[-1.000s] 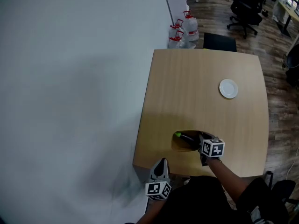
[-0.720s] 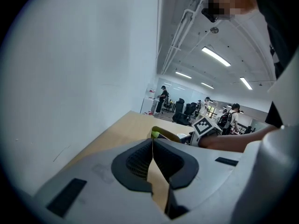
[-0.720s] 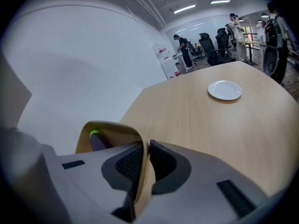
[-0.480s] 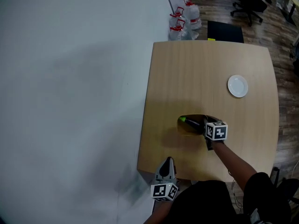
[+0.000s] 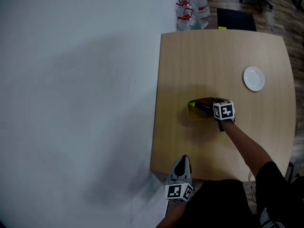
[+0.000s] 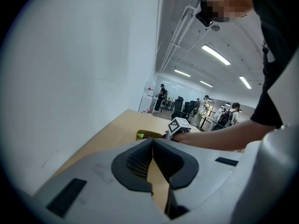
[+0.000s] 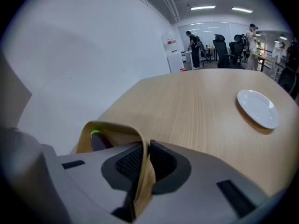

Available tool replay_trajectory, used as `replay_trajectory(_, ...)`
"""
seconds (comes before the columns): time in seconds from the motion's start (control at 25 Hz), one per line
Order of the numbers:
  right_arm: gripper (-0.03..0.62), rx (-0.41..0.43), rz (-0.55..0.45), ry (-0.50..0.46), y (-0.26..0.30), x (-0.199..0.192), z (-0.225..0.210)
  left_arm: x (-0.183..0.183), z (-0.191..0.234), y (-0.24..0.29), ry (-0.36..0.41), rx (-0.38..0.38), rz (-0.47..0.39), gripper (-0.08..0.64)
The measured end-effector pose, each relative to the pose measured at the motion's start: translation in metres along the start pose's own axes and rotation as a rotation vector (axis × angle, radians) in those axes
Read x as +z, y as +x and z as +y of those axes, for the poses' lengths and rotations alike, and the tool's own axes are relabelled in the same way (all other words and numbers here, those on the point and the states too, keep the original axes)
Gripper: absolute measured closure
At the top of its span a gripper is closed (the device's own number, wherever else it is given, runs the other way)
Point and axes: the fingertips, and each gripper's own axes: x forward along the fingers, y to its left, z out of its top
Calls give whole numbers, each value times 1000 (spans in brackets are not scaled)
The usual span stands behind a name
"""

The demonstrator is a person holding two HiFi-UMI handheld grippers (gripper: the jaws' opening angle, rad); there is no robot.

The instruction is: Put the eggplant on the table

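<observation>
Fingers of the right gripper [image 7: 142, 160] pinch the rim of a tan paper bag [image 7: 117, 130] over the middle of the table [image 5: 213, 56]. The eggplant [image 7: 99, 142] lies inside the bag, green end showing. The left gripper [image 6: 152, 158] sits pressed together and empty at the table's near edge. A white plate [image 5: 254, 78] lies well apart.

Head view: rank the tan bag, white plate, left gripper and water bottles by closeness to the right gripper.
From the right gripper:
1. tan bag, pinched in its jaws.
2. white plate, on the table's right side.
3. left gripper, at the table's near edge.
4. water bottles, on the floor beyond.
</observation>
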Motion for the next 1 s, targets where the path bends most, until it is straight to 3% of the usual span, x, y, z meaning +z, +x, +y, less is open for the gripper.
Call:
replay_trajectory(0.12,509,-10,8,-5,11,7,-1,-3,-2,-4,74,-9,27,545)
replay_trajectory(0.36,500,-58,20,-5,26,8,-6,-6,0,-3,3,-22,34,545)
replay_trajectory(0.44,428,-69,12,-1,25,9,-9,-6,1,-3,-10,-22,32,545)
replay_trajectory(0.6,381,-55,-1,-7,17,10,-6,-6,5,-7,-17,-6,28,545)
replay_trajectory(0.76,354,-25,-46,-15,-9,15,9,-1,3,-16,-31,-5,4,545)
replay_trajectory(0.88,350,12,-92,-21,-40,18,34,-4,5,-27,-112,-6,-12,545)
replay_trajectory(1.0,347,46,-144,-57,-86,11,64,-16,0,-58,-102,16,-18,545)
